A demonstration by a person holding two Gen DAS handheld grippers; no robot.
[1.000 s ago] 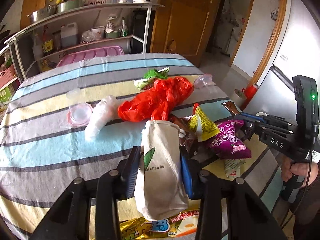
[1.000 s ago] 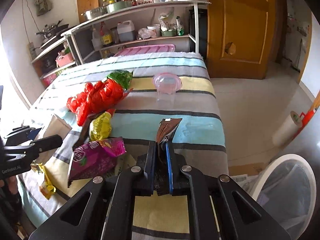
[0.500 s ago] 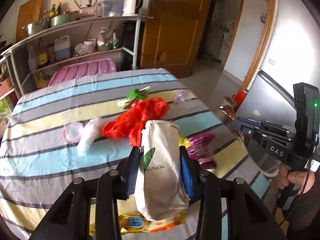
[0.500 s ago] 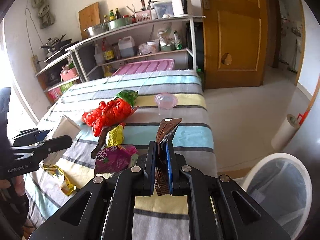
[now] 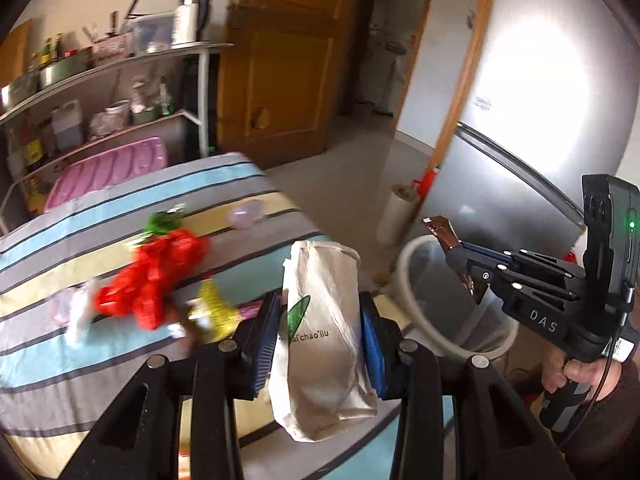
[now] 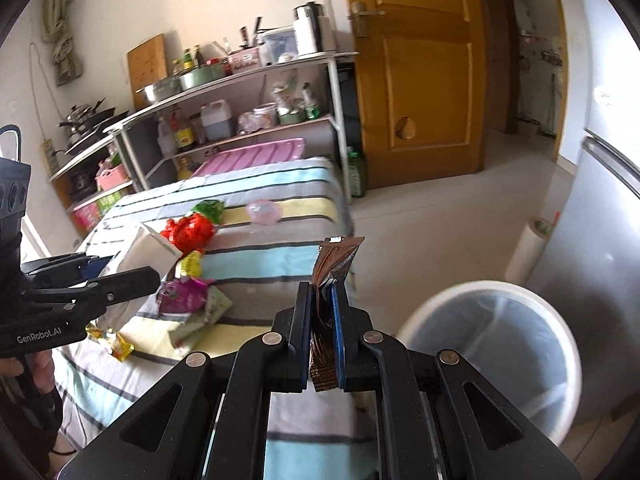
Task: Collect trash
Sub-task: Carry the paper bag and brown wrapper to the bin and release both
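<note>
nearest the left wrist camera, the left gripper (image 5: 320,344) is clamping a crumpled beige paper bag with a green leaf print (image 5: 322,332) between its blue pads, the jaws standing partway apart at the width of the bag. the bag is hanging upright above the near right corner of the striped tablecloth in blue, yellow and grey (image 5: 100,364). nearest the right wrist camera, the right gripper (image 6: 322,332) is pinching a flat brown foil wrapper (image 6: 332,272), its jaws squeezed almost together on it, the wrapper sticking up past the fingertips. just beyond and to the right of that gripper, a round white trash bin with a clear liner (image 6: 492,360) is standing on the floor beside the table's right edge, its mouth open. still lying on the cloth near the near edge are a gold snack wrapper (image 6: 114,342), a purple snack packet (image 6: 182,294) and a yellow snack packet (image 6: 192,264). towards the middle of the cloth a crumpled red plastic bag (image 6: 190,232) is lying, with a green wrapper (image 6: 208,208) touching its far side. near the far right corner a clear pinkish plastic cup (image 6: 263,212) is resting. past the far edge, a pink ribbed tray (image 6: 248,158) and a metal shelf rack with bottles and pans (image 6: 224,92) are standing.
</note>
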